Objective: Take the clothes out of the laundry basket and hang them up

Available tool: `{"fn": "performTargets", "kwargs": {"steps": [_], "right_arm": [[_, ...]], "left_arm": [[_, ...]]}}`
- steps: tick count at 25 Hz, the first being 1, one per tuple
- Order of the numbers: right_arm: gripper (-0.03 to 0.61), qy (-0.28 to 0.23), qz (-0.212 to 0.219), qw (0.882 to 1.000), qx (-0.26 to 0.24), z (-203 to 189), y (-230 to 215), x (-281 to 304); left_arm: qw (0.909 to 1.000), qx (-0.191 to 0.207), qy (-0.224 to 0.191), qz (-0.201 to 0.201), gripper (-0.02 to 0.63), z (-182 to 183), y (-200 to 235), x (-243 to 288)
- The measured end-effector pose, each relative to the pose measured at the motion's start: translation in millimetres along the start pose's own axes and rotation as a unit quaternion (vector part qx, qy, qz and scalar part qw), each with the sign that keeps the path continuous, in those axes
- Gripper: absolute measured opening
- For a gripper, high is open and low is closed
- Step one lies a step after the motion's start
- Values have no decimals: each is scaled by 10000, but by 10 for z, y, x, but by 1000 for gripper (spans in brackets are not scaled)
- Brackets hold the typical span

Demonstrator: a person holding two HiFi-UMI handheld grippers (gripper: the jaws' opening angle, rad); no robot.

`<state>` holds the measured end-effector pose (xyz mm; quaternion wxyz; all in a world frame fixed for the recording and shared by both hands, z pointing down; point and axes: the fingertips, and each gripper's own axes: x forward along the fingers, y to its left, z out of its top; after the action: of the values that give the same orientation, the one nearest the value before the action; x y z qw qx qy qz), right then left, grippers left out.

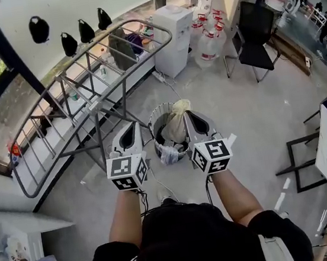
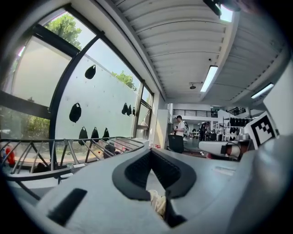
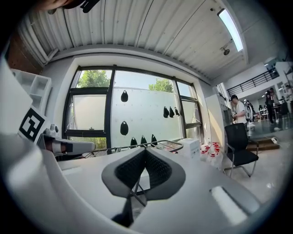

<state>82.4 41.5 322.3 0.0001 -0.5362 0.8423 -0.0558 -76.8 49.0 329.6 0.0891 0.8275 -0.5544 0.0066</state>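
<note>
grey floor [image 1: 239, 117] by a window, with a drying rack [image 1: 86, 89] at left. we hold the left gripper [image 1: 133, 125] and right gripper [image 1: 188, 115] level, side by side, flanking the laundry basket [image 1: 151, 125] below. both pairs of jaws are pressed together, gripping nothing. a cream garment [image 1: 177, 122] lies heaped in the basket.

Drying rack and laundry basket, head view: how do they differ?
The drying rack is long, of open metal bars; the laundry basket is round and low. The basket holds a cream garment; the rack's near bars are bare. Both stand on the floor.
</note>
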Motion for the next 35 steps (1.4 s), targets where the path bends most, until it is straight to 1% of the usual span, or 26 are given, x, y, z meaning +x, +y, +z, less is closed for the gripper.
{"fn": "performTargets", "kwargs": {"steps": [3, 7, 12, 16, 19, 22, 25, 26, 27, 28, 29, 30, 31, 33, 35], "right_arm": [[12, 112, -121, 9998, 90, -65, -180, 269], [12, 249, -135, 9995, 149, -159, -347, 502], [12, 299, 67, 9994, 173, -274, -446, 744], [12, 415, 206, 9987, 204, -412, -463, 897], [12, 586, 233, 9976, 270, -622, -500, 1016], [12, 807, 225, 9959, 347, -889, -553, 1101], [12, 988, 175, 9941, 419, -1154, -579, 1119], [3, 1018, 178, 9936, 449, -1238, -586, 1124], [92, 1045, 211, 9930, 501, -1319, -593, 1135], [163, 1072, 241, 9923, 573, -1395, -608, 1150], [170, 1092, 239, 9916, 647, -1464, -633, 1160], [184, 1112, 210, 9911, 703, -1530, -665, 1161], [200, 1147, 165, 9906, 732, -1601, -699, 1153], [210, 1280, 65, 9891, 731, -1774, -763, 1134], [210, 1448, -6, 9870, 690, -1991, -808, 1126]], "left_arm": [[9998, 9, 148, -113, 8, -45, 125, 316], [9994, 45, 311, -116, 9, -142, 234, 581], [9993, -56, 353, -69, 9, -252, 322, 786], [9987, -61, 502, 17, 9, -395, 432, 866], [9977, -171, 638, 131, 9, -570, 558, 924], [9960, -215, 846, 193, 9, -838, 637, 964], [9936, -422, 1005, 284, 9, -1140, 721, 946], [9929, -510, 1024, 320, 9, -1231, 758, 938], [9923, -602, 1031, 330, 5, -1315, 794, 936], [9917, -692, 1036, 306, 23, -1397, 829, 940], [9911, -766, 1055, 262, 112, -1484, 862, 944], [9904, -816, 1096, 211, 174, -1582, 892, 941], [9896, -833, 1163, 155, 204, -1695, 915, 931], [9878, -765, 1356, 15, 245, -1954, 943, 907], [9853, -666, 1570, -131, 252, -2246, 968, 898]]}}
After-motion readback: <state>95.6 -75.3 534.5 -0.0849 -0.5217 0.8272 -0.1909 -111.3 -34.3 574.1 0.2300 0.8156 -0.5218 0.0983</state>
